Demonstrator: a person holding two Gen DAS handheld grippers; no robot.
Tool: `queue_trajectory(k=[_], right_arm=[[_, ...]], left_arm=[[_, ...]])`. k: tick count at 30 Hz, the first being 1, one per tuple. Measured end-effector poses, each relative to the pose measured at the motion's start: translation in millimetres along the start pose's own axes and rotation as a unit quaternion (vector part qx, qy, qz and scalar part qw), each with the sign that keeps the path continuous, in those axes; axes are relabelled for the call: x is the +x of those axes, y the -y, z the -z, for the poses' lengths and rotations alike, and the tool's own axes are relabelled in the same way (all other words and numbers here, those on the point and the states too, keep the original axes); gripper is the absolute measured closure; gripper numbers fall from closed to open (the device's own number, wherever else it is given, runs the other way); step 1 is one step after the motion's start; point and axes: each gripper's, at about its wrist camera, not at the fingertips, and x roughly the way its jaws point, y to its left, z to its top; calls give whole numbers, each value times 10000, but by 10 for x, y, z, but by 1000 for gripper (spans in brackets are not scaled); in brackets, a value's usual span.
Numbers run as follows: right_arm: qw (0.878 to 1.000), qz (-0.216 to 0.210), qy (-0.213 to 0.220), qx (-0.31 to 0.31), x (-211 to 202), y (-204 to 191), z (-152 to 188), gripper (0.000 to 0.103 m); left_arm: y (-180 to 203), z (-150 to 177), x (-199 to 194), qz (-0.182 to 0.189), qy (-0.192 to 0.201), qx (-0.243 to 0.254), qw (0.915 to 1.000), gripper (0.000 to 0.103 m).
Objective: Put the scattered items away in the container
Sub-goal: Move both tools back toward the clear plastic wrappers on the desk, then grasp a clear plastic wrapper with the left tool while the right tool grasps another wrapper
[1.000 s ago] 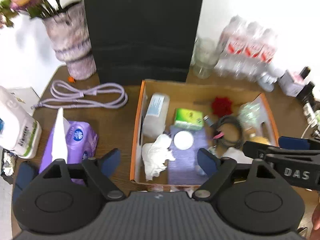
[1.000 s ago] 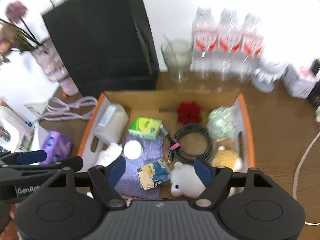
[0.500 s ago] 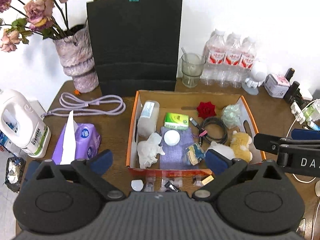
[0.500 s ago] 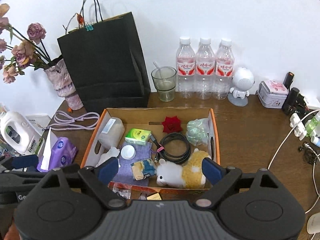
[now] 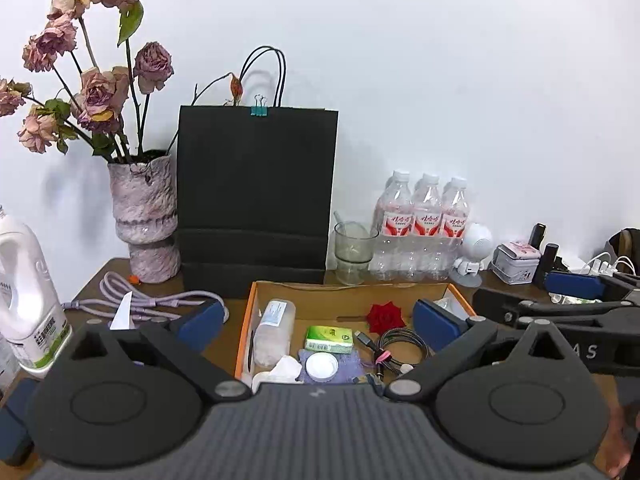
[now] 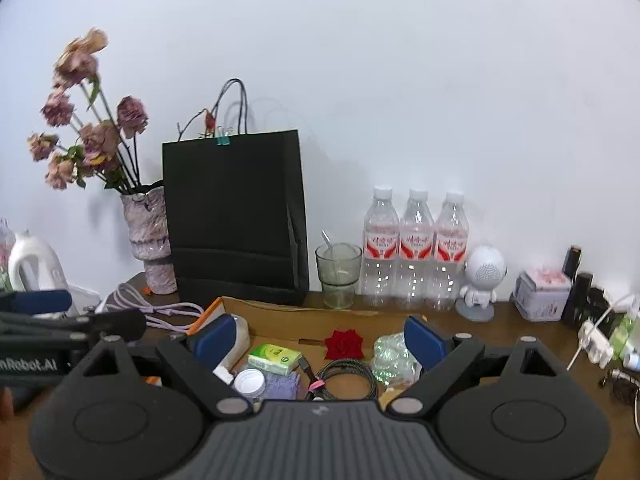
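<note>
A cardboard box with an orange rim [image 5: 245, 336] stands on the brown table, straight ahead of both grippers. In it lie a clear bottle [image 5: 274, 332], a green tissue pack [image 5: 329, 338], a red rose [image 5: 385, 316], a coiled black cable [image 5: 400, 350] and a white lid [image 5: 321, 366] on purple cloth. My left gripper [image 5: 318, 322] hangs open above the box's near side, empty. In the right wrist view the box [image 6: 304, 314], the rose [image 6: 344, 344] and a crinkled clear bag [image 6: 392, 354] show between the wide-open, empty fingers of my right gripper [image 6: 318, 338]. The box's near part is hidden.
Behind the box stand a black paper bag [image 5: 256, 200], a vase of dried roses [image 5: 144, 220], a glass [image 5: 354, 252], three water bottles [image 5: 426, 228] and a white robot figure [image 6: 482, 280]. A purple cable [image 5: 160, 300] and a white jug [image 5: 24, 300] lie left; a tin [image 6: 542, 296] and power strip [image 6: 596, 338] right.
Both grippers have drawn back from the box and tipped upward, so more wall and less of the box shows. Both pairs of jaws stand a little wider.
</note>
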Motion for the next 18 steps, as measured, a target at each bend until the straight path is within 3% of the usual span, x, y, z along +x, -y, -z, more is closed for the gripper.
queue_trajectory(k=[5, 8, 14, 16, 18], right_arm=[[9997, -83, 159, 137, 17, -14, 52, 12], [9997, -117, 180, 141, -60, -39, 189, 12], [9993, -349, 156, -24, -609, -154, 1096, 12], [9989, -449, 124, 15, -793, -170, 1430, 12], [9982, -544, 73, 251, -925, -153, 1742, 9]], left_arm=[[-32, 99, -16, -51, 263, 45, 9996, 0], [-94, 334, -171, -81, 432, 46, 9990, 0], [-158, 1474, -827, -383, 626, -150, 9972, 0], [-132, 1867, -979, -707, 415, -364, 9960, 0], [-96, 2116, -1069, -745, 0, -493, 9960, 0]])
